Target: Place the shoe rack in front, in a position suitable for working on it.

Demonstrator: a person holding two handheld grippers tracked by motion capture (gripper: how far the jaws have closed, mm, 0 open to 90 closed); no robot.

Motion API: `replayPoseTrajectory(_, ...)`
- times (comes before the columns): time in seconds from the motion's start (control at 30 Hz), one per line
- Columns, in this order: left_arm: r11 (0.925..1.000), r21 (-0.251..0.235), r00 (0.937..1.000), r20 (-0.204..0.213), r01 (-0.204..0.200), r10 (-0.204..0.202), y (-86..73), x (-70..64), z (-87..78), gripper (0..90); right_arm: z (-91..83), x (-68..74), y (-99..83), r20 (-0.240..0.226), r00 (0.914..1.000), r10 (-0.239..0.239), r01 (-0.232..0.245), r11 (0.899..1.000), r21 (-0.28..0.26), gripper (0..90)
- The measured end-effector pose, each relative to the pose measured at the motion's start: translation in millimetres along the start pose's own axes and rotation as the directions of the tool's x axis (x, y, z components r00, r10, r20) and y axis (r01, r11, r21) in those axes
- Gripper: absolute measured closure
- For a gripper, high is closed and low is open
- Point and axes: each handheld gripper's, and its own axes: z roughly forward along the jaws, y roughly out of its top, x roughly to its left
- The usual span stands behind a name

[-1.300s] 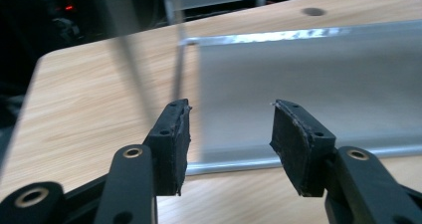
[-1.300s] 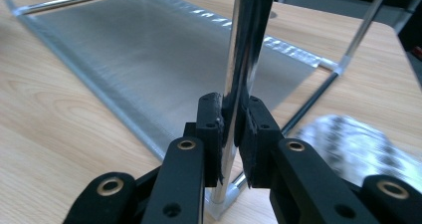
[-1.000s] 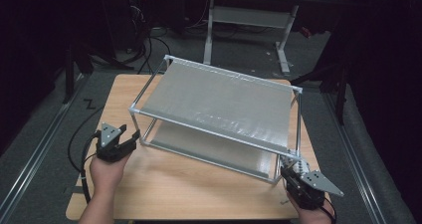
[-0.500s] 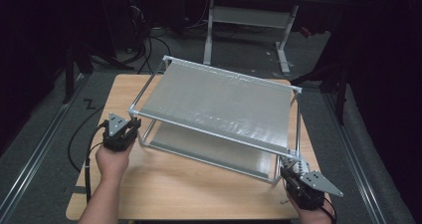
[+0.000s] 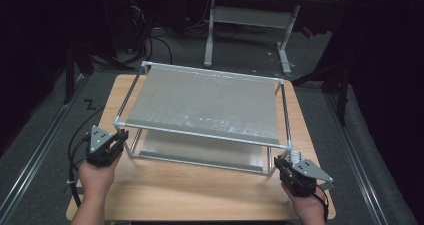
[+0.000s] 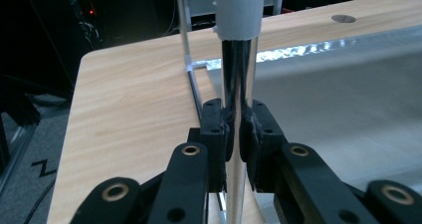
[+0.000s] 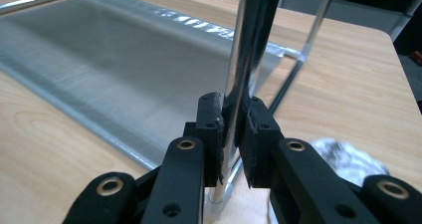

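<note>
The left gripper [image 5: 119, 137] clamps the near-left upright post [image 6: 238, 74] of the two-tier metal rack [image 5: 205, 102] on the wooden table [image 5: 200, 190], while the right gripper [image 5: 283, 164] clamps its near-right post [image 7: 249, 50].

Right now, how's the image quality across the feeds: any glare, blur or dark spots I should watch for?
High view: the surroundings are nearly black, the table evenly lit. Left gripper view: the chrome post mirrors the jaws, and glare streaks the shelf edge. Right gripper view: the near post is soft, with highlights along the shelf's far edge.
</note>
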Motion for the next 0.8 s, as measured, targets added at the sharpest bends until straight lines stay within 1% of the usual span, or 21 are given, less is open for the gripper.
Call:
replayPoseTrajectory(0.03, 1.0000, -0.002, 1.0000, 0.006, 0.005, -0.005, -1.7, 0.3, -3.6, 80.1, 3.7, -0.3, 1.8, 0.003, 1.0000, 0.001, -0.001, 1.000, 0.001, 79.5)
replayPoseTrajectory(0.1, 0.9998, -0.011, 0.9994, 0.032, 0.016, -0.016, -4.9, 0.7, -11.8, 80.3, 11.0, -2.9, 5.1, 0.010, 0.9999, 0.003, -0.003, 1.000, 0.002, 79.4)
replayPoseTrajectory(0.2, 0.9999, -0.006, 0.9993, 0.035, 0.011, -0.011, -6.2, -2.9, -18.3, 80.5, 21.1, -7.9, 9.2, 0.017, 0.9998, 0.012, -0.012, 1.000, 0.000, 79.4)
replayPoseTrajectory(0.27, 0.9998, -0.006, 0.9991, 0.039, 0.016, -0.016, -6.3, -5.6, -18.4, 80.5, 27.4, -11.6, 12.0, 0.029, 0.9996, 0.005, -0.005, 1.000, 0.003, 79.1)
replayPoseTrajectory(0.3, 0.9999, -0.008, 0.9992, 0.038, 0.015, -0.015, -5.7, -7.3, -16.0, 80.5, 30.8, -13.8, 13.2, 0.037, 0.9993, 0.003, -0.004, 1.000, 0.002, 79.1)
replayPoseTrajectory(0.33, 0.9999, -0.009, 0.9993, 0.037, 0.011, -0.011, -5.0, -8.1, -13.9, 80.5, 34.6, -17.1, 14.8, 0.046, 0.9988, 0.014, -0.014, 1.000, 0.004, 79.1)
replayPoseTrajectory(0.43, 0.9998, -0.016, 0.9993, 0.035, 0.015, -0.014, -0.9, -10.0, -1.9, 80.4, 41.6, -24.3, 17.7, 0.062, 0.9977, 0.025, -0.026, 1.000, 0.005, 79.2)
replayPoseTrajectory(0.5, 0.9999, -0.012, 0.9992, 0.039, 0.007, -0.007, 1.1, -11.5, 5.1, 80.4, 45.2, -29.0, 18.7, 0.078, 0.9967, 0.023, -0.024, 1.000, 0.004, 79.1)
replayPoseTrajectory(0.6, 0.9999, -0.013, 0.9988, 0.048, 0.005, -0.005, 2.2, -12.8, 12.8, 80.4, 47.8, -34.4, 20.1, 0.088, 0.9958, 0.026, -0.027, 1.000, 0.009, 79.1)
replayPoseTrajectory(0.63, 0.9998, -0.017, 0.9989, 0.046, 0.004, -0.003, 2.3, -13.6, 14.1, 80.3, 48.7, -35.7, 20.5, 0.093, 0.9954, 0.024, -0.025, 1.000, 0.012, 79.1)
replayPoseTrajectory(0.7, 0.9999, -0.015, 0.9990, 0.045, 0.002, -0.001, 2.8, -14.4, 14.5, 80.3, 50.3, -37.7, 21.1, 0.094, 0.9949, 0.036, -0.037, 0.999, 0.011, 79.2)
replayPoseTrajectory(0.8, 0.9999, -0.012, 0.9990, 0.045, -0.001, 0.002, 2.9, -14.7, 13.6, 80.2, 50.5, -37.3, 21.0, 0.100, 0.9945, 0.031, -0.033, 0.999, 0.009, 79.0)
